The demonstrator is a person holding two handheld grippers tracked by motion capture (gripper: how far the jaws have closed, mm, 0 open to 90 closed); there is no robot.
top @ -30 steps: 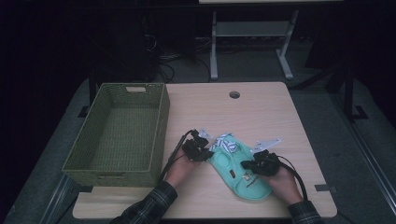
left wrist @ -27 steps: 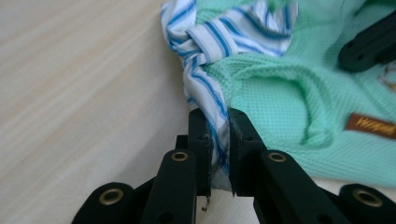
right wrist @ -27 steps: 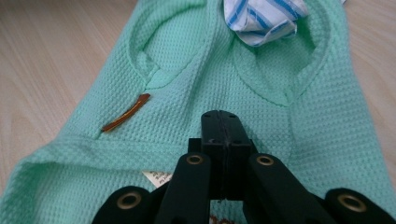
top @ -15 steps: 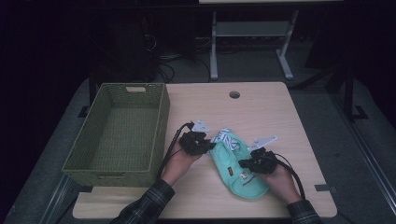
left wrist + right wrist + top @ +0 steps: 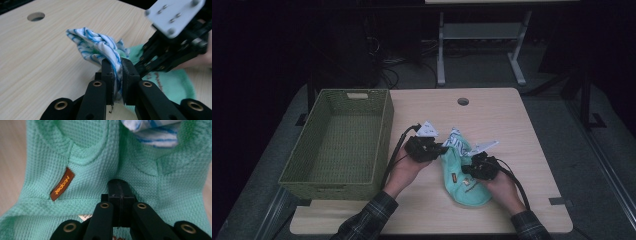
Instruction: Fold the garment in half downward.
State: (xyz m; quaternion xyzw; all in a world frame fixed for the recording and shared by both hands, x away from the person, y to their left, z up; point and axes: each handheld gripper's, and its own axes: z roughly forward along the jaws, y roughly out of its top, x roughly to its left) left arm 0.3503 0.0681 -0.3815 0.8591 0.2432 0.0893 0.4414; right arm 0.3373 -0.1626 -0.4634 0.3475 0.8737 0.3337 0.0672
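Observation:
A mint-green waffle-knit garment [image 5: 467, 187] lies on the table between my two grippers. Its far end has a blue-and-white striped part [image 5: 455, 140], bunched and raised off the wood. My left gripper [image 5: 443, 149] points right and is shut on that striped cloth [image 5: 100, 47], which shows pinched between its jaws [image 5: 117, 75]. My right gripper [image 5: 465, 170] comes in from the right, low over the garment's middle. Its jaws are shut at the green fabric [image 5: 82, 165], which creases toward the tips [image 5: 119, 188]. A brown label [image 5: 62, 184] sits left of them.
A green woven basket [image 5: 384, 130] stands open on the table's left side, close to my left hand. The wooden tabletop [image 5: 502, 120] has a round cable hole [image 5: 463, 101] at the back. Dark floor and a white stand lie beyond the far edge.
My left gripper has shifted slightly away from the person and lifted the striped end. The right gripper has stayed low on the green garment.

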